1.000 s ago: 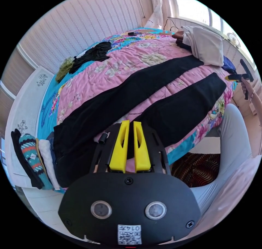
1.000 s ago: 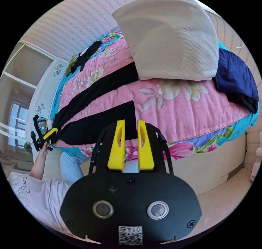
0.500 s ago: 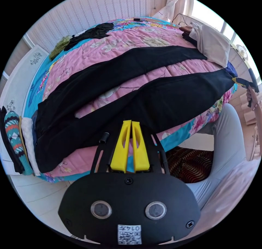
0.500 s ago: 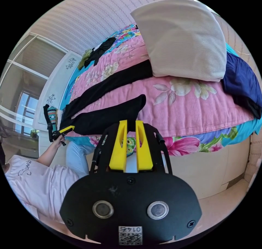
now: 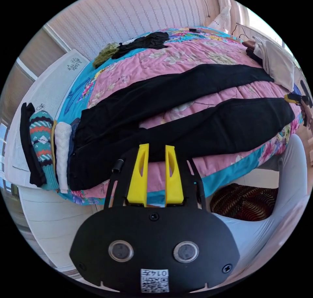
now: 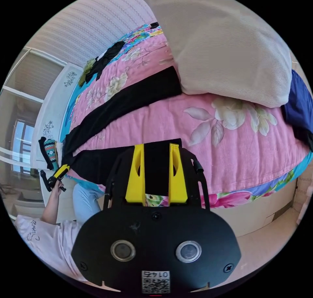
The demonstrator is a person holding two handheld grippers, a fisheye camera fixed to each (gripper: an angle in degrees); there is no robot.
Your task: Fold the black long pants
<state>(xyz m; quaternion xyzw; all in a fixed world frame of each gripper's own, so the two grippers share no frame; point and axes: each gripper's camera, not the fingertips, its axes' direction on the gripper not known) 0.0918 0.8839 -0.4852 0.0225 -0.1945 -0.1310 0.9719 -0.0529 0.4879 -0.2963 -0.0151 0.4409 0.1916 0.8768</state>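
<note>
We see both grippers now released, jaws parted, where half second ago pinched: left gripper (image 5: 156,148) near waist, right gripper (image 6: 157,148) over cuff. Black long pants (image 5: 182,115) flat on floral quilt (image 5: 156,59), legs splayed.

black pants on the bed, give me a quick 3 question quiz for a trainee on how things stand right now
1. True or false: the black pants lie spread on the floral quilt with their two legs apart.
2. What rests on the far leg's cuff? A) cream pillow B) striped knit C) green garment
3. Fill in: both the left claw and the right claw have their jaws ____.

Key: 1 true. 2 A, the cream pillow overlaps that cuff in the right gripper view. 3 open, holding no cloth.
</note>
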